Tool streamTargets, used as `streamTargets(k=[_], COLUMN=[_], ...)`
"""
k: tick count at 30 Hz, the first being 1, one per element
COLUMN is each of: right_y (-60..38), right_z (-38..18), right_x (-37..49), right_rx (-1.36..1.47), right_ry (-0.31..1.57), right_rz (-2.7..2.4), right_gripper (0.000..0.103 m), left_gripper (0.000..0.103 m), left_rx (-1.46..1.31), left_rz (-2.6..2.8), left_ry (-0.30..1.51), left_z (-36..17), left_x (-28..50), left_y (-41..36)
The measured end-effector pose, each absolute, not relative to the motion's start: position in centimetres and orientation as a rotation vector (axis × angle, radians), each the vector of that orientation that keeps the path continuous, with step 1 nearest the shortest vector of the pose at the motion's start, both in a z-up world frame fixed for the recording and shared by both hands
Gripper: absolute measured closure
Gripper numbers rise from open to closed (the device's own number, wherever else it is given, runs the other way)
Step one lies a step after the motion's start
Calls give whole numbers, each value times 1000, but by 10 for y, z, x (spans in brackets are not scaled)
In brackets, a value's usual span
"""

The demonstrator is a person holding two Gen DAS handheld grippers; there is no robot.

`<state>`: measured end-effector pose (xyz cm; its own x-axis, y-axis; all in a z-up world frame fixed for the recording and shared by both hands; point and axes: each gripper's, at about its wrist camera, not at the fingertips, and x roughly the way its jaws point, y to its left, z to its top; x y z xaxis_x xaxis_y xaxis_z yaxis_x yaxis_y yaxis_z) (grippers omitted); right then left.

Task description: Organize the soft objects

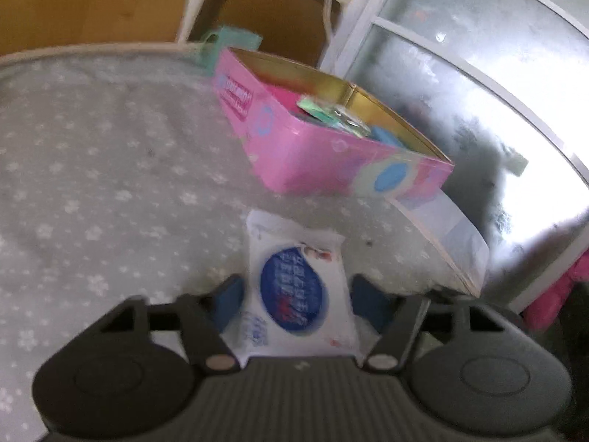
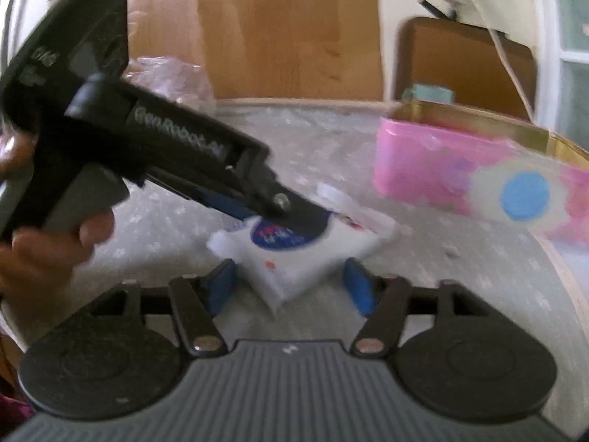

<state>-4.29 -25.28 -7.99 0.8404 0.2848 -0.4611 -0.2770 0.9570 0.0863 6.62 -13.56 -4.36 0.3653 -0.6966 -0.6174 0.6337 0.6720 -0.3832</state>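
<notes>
A white soft tissue pack [image 1: 298, 287] with a blue oval label lies on the grey flowered table [image 1: 92, 184]. My left gripper [image 1: 296, 294] straddles it, with a blue pad on each side; whether the pads press it is unclear. In the right wrist view the same pack [image 2: 305, 254] lies between the open blue pads of my right gripper [image 2: 292, 287], which do not touch it. The left gripper [image 2: 291, 210] reaches in from the left over the pack. An open pink tin box [image 1: 331, 147] holding several small items stands behind the pack.
The pink tin [image 2: 460, 173] is at the right in the right wrist view, near the round table's rim [image 2: 567, 269]. A teal object [image 1: 228, 42] sits behind the tin. Crumpled clear plastic [image 2: 173, 81] lies at the table's far left. A window [image 1: 478, 92] is to the right.
</notes>
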Motion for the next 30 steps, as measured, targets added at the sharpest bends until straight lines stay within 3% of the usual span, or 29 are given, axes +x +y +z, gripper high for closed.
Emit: streamTargets(k=[5, 11, 15, 17, 20, 30], right_y=[-257, -298, -345, -360, -376, -374], right_z=[-56, -9, -2, -9, -23, -24], right_x=[-52, -26, 39, 76, 113, -13], right_rx=[20, -41, 6, 22, 49, 261], right_ry=[360, 196, 264, 327, 423, 214], right_rz=[292, 230, 203, 171, 37, 60], right_gripper=[46, 45, 43, 36, 35, 36], left_gripper=[42, 40, 33, 24, 29, 26], left_rx=[-108, -42, 19, 28, 31, -37], left_rz=[-819, -870, -861, -843, -781, -749], left_ry=[811, 613, 559, 563, 626, 613], left_z=[-23, 47, 57, 48, 27, 30], left_x=[59, 72, 123, 157, 201, 159], left_y=[-131, -167, -226, -258, -294, -260])
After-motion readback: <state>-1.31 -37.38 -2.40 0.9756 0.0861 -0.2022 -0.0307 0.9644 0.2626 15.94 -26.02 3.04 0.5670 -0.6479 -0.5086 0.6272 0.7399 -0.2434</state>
